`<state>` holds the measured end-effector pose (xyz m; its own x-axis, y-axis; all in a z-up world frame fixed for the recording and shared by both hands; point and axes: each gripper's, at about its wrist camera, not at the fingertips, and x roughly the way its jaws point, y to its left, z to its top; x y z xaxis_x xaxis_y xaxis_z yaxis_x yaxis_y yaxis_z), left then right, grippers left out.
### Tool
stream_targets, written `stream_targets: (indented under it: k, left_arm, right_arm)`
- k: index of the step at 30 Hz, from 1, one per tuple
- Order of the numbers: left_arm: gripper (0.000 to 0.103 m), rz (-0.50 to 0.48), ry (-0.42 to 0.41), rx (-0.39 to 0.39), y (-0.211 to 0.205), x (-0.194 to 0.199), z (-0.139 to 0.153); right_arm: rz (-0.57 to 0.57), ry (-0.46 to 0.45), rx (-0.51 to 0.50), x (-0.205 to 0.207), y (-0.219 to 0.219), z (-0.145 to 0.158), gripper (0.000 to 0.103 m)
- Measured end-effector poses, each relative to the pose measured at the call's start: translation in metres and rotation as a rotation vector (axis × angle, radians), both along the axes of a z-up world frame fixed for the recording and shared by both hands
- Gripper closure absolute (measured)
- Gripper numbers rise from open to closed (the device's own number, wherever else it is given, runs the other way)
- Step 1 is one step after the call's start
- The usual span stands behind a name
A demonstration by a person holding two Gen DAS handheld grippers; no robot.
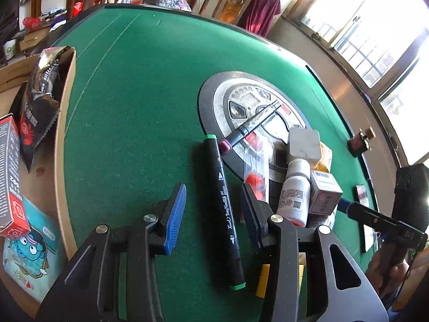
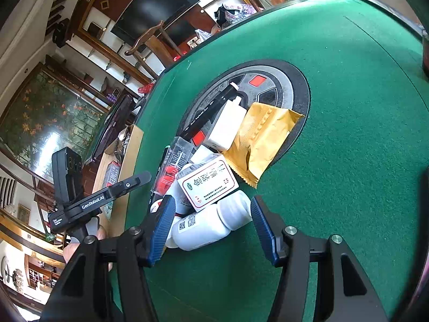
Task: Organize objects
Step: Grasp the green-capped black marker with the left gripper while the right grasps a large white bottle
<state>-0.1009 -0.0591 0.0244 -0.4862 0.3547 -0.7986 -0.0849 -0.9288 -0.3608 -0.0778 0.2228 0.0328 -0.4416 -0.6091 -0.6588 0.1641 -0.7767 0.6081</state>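
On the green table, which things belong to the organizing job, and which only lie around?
For the job:
- black marker, between the open left gripper fingers
- white bottle, before the right gripper
- medicine box
- yellow packet
- cardboard box with snack bags

Just around:
- round centre panel
- chairs, television, windows

Table felt [image 1: 139, 86] green. Marker [image 1: 224, 209] black with green ends. Lying bottle [image 2: 209, 222] white. Packet [image 2: 264, 139] mustard yellow. Far-left bag [image 1: 40, 99] black, red print. Gripper pads [image 1: 177, 214] blue.

Black marker [image 1: 222, 214] flat on green felt, bottles [image 2: 206, 225] and boxes [image 2: 209, 185] piled
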Motion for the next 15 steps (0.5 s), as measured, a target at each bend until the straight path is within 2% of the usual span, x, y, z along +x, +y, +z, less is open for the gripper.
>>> stream_targets:
  k: [3, 6, 7, 8, 10, 12, 15]
  left_arm:
    - [0.062, -0.036, -0.014, -0.04, 0.014, 0.0, -0.005]
    - [0.062, -0.05, 0.021, -0.152, 0.029, 0.004, -0.005]
    - [0.067, -0.053, 0.031, -0.189, 0.032, 0.005, -0.005]
    - [0.081, -0.05, 0.043, -0.253, 0.036, 0.007, -0.006]
    - [0.089, -0.039, 0.063, -0.343, 0.038, 0.009, -0.007]
    - [0.089, -0.032, 0.06, -0.335, 0.034, 0.008, -0.008]
    - [0.089, -0.005, 0.063, -0.344, 0.028, 0.006, -0.009]
  right_arm:
    - [0.002, -0.001, 0.001, 0.0, 0.0, 0.0, 0.044]
    - [-0.003, -0.011, 0.009, -0.001, -0.001, -0.001, 0.044]
    - [-0.007, -0.02, 0.018, -0.001, -0.001, -0.002, 0.044]
    - [-0.014, -0.033, 0.032, -0.002, -0.002, -0.004, 0.044]
    - [-0.03, -0.058, 0.059, -0.001, -0.003, -0.008, 0.044]
    - [-0.049, -0.087, 0.097, 0.001, -0.005, -0.01, 0.044]
    - [-0.062, -0.112, 0.047, 0.006, -0.008, -0.011, 0.044]
